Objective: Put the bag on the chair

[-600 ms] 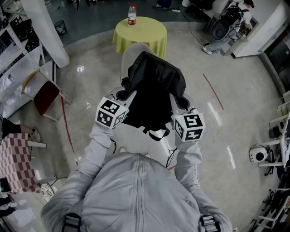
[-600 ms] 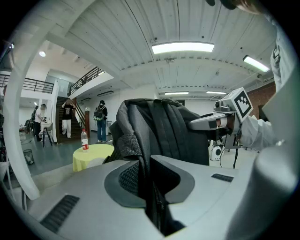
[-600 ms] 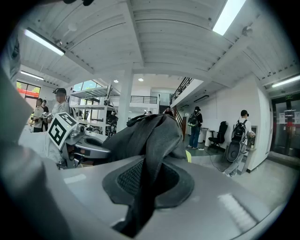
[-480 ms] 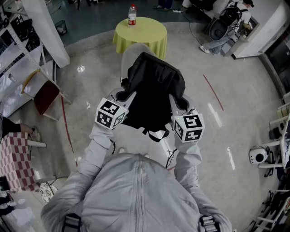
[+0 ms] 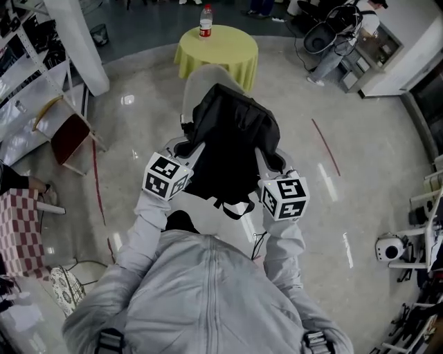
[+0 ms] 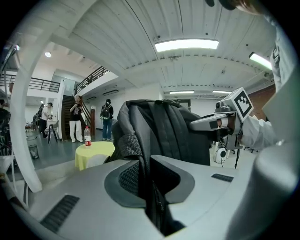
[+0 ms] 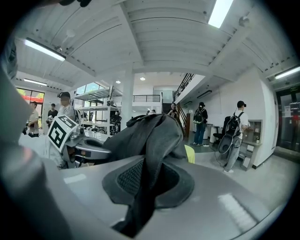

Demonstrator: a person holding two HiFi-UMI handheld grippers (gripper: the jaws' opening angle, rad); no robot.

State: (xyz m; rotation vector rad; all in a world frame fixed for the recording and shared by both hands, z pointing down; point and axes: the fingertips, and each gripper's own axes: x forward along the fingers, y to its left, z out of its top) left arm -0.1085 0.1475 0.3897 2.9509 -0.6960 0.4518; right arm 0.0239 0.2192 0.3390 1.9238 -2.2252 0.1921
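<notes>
The left tool [image 5: 188,145], left of centre in the head view, has its jaws closed on a fold of dark fabric at the side of the bag [image 5: 232,142]. In the left gripper view the cloth and a zip line run straight down between the pads [image 6: 123,178], so the grip looks firm.

The bag, a black backpack, fills the middle of the frame, hung between the two tools. Its long axis runs from the lower centre towards the top, with the upper end leaning at the pale backrest of the chair [image 5: 201,86]. The white seat shows just beneath the bag's lower edge. Whether the bag already touches the seat cannot be told from here.

The right tool [image 5: 271,160], right of centre, is likewise clamped on a dark strap or fold of the bag [image 7: 150,133], which drapes down through its jaws.

Both tools sit level on either flank, neither nearer the chair than the other. The seat lies directly below the load and the backrest just beyond it, so the coming move is probably a straight lowering.

Past the chair, top centre, stands a yellow table [image 5: 216,52] carrying a bottle [image 5: 205,21].
</notes>
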